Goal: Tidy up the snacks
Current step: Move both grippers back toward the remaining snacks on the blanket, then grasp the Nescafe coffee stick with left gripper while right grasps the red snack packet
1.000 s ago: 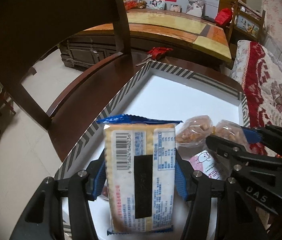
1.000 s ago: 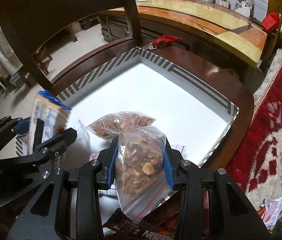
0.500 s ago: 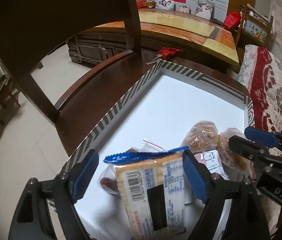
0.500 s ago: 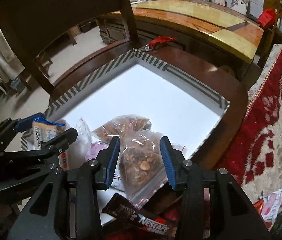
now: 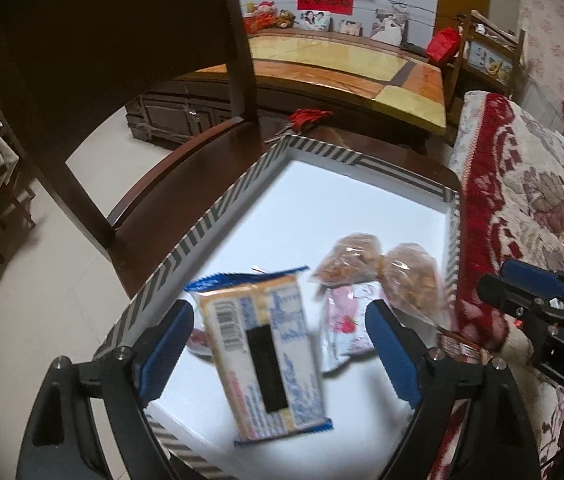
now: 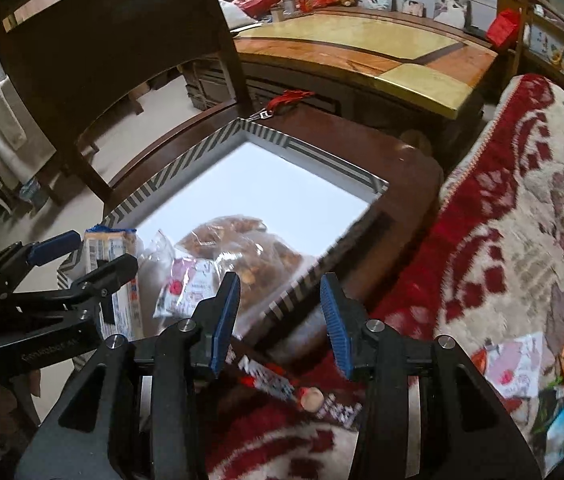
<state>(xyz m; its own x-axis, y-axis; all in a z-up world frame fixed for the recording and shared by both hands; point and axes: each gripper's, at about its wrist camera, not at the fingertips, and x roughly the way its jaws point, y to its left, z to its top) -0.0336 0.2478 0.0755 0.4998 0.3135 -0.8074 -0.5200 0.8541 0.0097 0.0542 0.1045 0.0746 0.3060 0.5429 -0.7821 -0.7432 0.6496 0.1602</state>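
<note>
Left wrist view: the left gripper has just been opening; its jaws stand wide, clear of the flat shiny cracker packet lying in the near end of the white box.

Right wrist view: the right gripper is half open and holds nothing. The lumpy clear nut bag lies in the box, near the right wall.

A dark wooden chair is standing behind; a red patterned blanket is lying beside it.

The left gripper, low in the frame, had just been opening; the cracker pack lay loose between its jaws in the striped-rim tray.
</note>
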